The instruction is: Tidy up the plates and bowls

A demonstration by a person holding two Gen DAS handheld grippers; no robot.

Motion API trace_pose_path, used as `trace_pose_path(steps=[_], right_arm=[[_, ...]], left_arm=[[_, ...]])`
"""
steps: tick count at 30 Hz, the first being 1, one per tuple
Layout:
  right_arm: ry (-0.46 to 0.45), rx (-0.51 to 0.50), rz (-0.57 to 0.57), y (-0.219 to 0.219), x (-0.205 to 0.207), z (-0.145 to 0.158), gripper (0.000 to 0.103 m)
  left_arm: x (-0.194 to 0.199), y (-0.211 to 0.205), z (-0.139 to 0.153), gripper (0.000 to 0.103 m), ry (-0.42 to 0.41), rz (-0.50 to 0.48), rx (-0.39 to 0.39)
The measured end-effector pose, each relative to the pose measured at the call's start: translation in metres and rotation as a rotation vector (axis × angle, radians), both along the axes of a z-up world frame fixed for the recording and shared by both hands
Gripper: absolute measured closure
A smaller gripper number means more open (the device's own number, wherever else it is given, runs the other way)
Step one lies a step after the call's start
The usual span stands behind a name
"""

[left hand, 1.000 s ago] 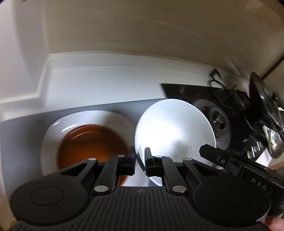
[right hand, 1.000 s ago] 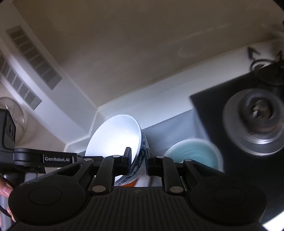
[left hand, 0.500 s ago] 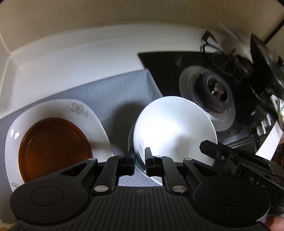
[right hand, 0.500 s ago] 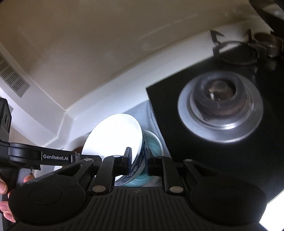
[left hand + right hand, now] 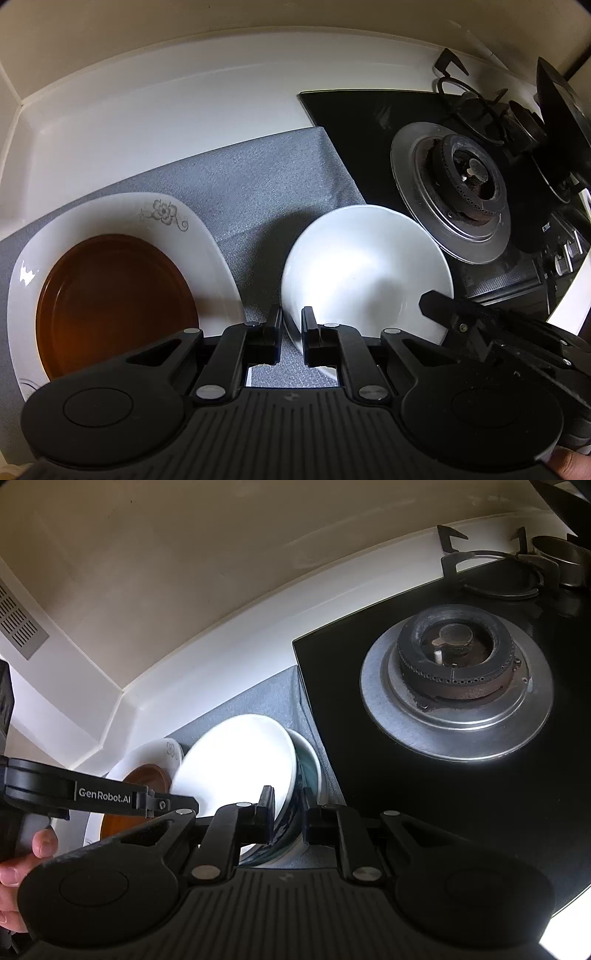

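Plainly, "GenRobot.AI" stood in white letters on the arm of your left gripper (image 5: 159, 805), readable from the right wrist view; the small lettering on the stove front (image 5: 546, 227) was too blurred to read. Your left gripper's fingers (image 5: 275, 325) pinched the near rim of the white bowl (image 5: 365, 269), and your right gripper (image 5: 288, 808) pinched the same bowl's wall, its blue outside pattern mostly hidden. The bowl sat tilted in a teal bowl (image 5: 310, 768), largely covered, on the grey mat (image 5: 266, 184) on the table. Left of it lay the flowered white plate (image 5: 207, 236) carrying a brown plate (image 5: 114, 302), cut off by the gripper body.
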State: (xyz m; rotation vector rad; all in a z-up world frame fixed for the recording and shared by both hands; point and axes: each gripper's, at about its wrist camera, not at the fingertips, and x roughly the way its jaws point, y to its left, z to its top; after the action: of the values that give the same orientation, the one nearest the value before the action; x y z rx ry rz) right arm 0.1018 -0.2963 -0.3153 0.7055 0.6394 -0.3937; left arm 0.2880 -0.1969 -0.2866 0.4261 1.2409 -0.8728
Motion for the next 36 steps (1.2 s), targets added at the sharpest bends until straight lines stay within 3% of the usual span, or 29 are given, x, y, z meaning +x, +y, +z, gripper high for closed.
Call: trace_pose_path(steps=[8, 16, 18, 19, 20, 21, 27, 28, 36], right_arm=[[-0.026, -0.022, -0.071, 0.007, -0.011, 0.000, 0.089], [-0.096, -0.026, -0.098, 0.004, -0.032, 0.008, 0.086], [-0.099, -0.015, -0.102, 0.001, -0.033, 0.008, 0.080], [-0.092, -0.004, -0.092, 0.000, -0.031, 0.005, 0.070], [-0.087, 0.006, -0.085, -0.001, -0.029, 0.003, 0.061], [-0.088, 0.012, -0.092, 0.000, -0.028, 0.000, 0.060], [-0.045, 0.072, -0.084, 0.006, -0.016, -0.021, 0.059], [-0.047, 0.082, -0.082, 0.007, -0.015, -0.024, 0.059], [-0.012, 0.078, -0.079, 0.014, -0.018, -0.019, 0.071]], left_arm=[[-0.005, -0.003, 0.004, 0.089, -0.041, -0.037, -0.007], [-0.010, -0.016, 0.003, 0.085, -0.169, -0.083, 0.026], [-0.012, -0.017, 0.003, 0.081, -0.190, -0.089, 0.030], [-0.013, -0.018, 0.001, 0.076, -0.196, -0.091, 0.041], [-0.015, -0.020, -0.003, 0.073, -0.192, -0.099, 0.060], [-0.016, -0.022, -0.008, 0.071, -0.181, -0.113, 0.074], [-0.017, -0.021, -0.025, 0.069, -0.120, -0.110, 0.087], [-0.016, -0.021, -0.026, 0.075, -0.091, -0.104, 0.078], [-0.022, -0.011, -0.021, 0.079, -0.029, -0.065, 0.058]])
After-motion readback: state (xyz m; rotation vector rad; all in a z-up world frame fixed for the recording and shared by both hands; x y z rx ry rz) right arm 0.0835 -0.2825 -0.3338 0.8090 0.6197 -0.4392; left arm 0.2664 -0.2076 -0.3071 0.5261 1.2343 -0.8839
